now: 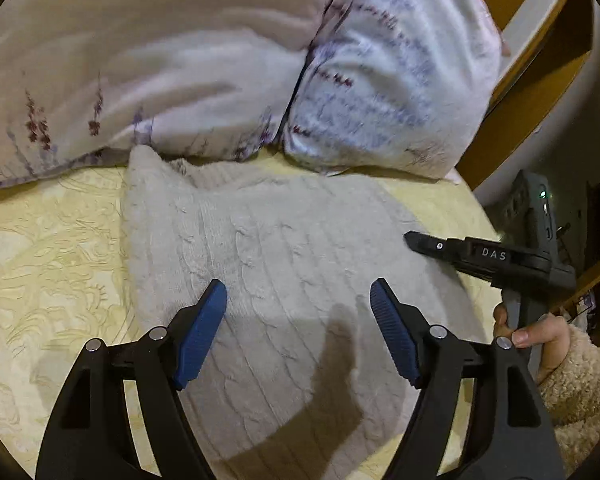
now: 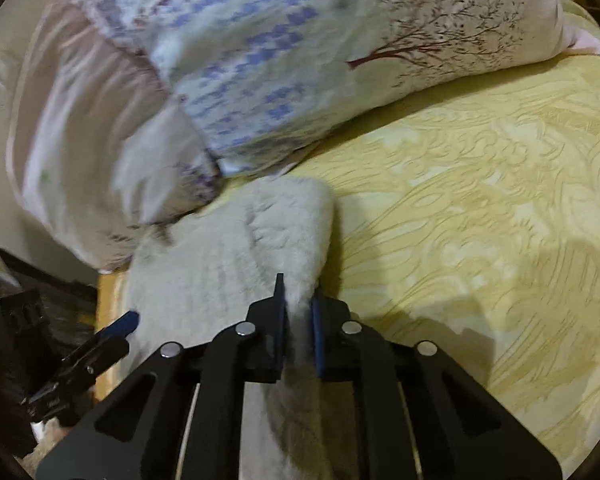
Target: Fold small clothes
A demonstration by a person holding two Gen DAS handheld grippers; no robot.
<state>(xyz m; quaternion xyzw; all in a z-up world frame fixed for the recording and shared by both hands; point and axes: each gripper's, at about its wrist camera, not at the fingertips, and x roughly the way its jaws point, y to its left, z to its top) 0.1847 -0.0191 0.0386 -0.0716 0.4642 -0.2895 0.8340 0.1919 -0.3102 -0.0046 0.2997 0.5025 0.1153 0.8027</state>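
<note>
Cream cable-knit sweater (image 2: 236, 248) — my right gripper (image 2: 298, 320) pinches its edge for folding; my left gripper (image 1: 298, 320) hovers above it, wide, nothing held.

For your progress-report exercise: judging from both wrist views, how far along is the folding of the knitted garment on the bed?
Done: the cream knitted garment lies on the yellow bedspread, apparently doubled over. In hand: the right gripper is shut on its edge, while the left gripper hovers open above it, holding nothing. Left: completing the fold with the pinched edge and smoothing it.
</note>
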